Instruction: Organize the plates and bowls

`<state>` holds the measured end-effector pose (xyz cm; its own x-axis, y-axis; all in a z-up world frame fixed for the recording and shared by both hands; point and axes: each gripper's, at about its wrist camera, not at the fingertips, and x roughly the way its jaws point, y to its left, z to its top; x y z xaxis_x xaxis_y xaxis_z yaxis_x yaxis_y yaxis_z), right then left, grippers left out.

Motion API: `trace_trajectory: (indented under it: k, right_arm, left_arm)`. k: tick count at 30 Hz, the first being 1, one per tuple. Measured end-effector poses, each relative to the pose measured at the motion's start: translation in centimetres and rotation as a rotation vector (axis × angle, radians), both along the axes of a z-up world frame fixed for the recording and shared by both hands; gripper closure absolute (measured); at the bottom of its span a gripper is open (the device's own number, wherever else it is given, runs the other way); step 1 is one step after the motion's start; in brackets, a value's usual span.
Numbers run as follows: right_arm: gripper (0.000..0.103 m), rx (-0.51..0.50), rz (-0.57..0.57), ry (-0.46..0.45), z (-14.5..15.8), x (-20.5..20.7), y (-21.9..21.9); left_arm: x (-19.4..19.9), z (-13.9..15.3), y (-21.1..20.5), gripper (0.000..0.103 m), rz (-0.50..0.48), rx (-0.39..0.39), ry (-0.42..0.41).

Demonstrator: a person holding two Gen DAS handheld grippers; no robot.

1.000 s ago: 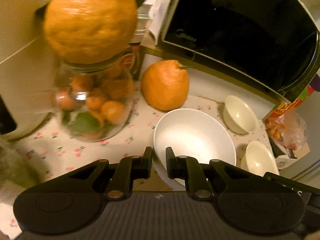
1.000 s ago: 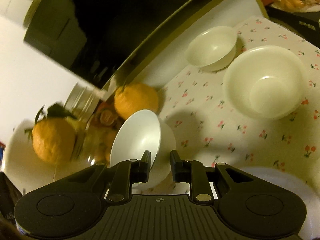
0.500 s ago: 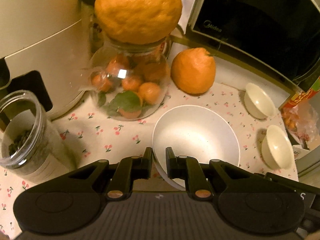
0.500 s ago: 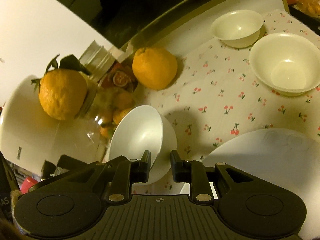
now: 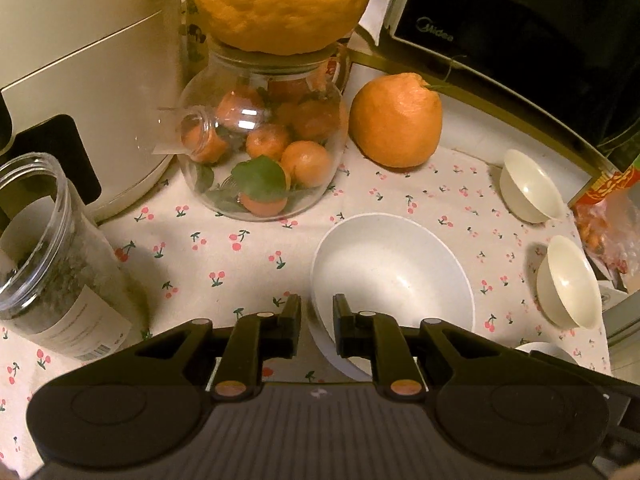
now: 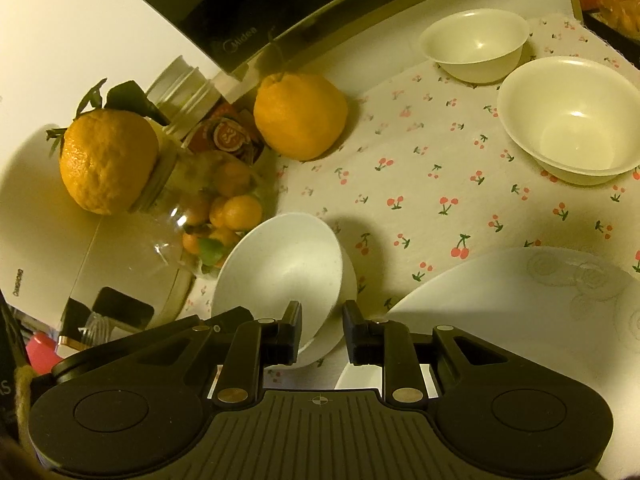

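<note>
A large white bowl point(image 5: 390, 276) is held between both grippers over the cherry-print cloth point(image 5: 200, 248). My left gripper point(image 5: 317, 312) is shut on its near rim. My right gripper point(image 6: 321, 322) is shut on the opposite rim of the same bowl point(image 6: 280, 264), which tilts in that view. Two small cream bowls point(image 5: 530, 186) point(image 5: 568, 282) sit at the right; in the right wrist view they are a smaller one point(image 6: 474, 44) and a larger one point(image 6: 572, 120). A big white plate point(image 6: 520, 312) lies at the lower right of the right wrist view.
A glass jar of tangerines point(image 5: 260, 152) with a large orange on top point(image 5: 280, 0) stands behind the bowl. A loose orange point(image 5: 396, 120), a black microwave point(image 5: 520, 32), a white appliance point(image 5: 80, 60) and a jar of dried leaves point(image 5: 48, 260) surround the cloth.
Both views have swung: the jar and orange slid rightward in the left view, and the plate and leaf jar came into view. The white bowl stays held by both grippers.
</note>
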<state>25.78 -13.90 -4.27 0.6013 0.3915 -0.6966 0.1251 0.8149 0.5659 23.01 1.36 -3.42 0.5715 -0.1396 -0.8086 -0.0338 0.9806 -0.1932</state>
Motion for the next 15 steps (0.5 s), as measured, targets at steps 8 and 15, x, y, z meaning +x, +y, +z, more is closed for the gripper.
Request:
trace_trajectory:
  k: [8,15]
  right_arm:
    - [0.066,0.039,-0.034,-0.012,0.6,-0.2,-0.9]
    - [0.051,0.041,-0.059,-0.042,1.6,-0.6,-1.8]
  left_arm:
    - [-0.1,0.8,-0.2,0.054,0.004,0.020,-0.031]
    - [-0.3,1.5,-0.4,0.032,-0.009,0.024,-0.057]
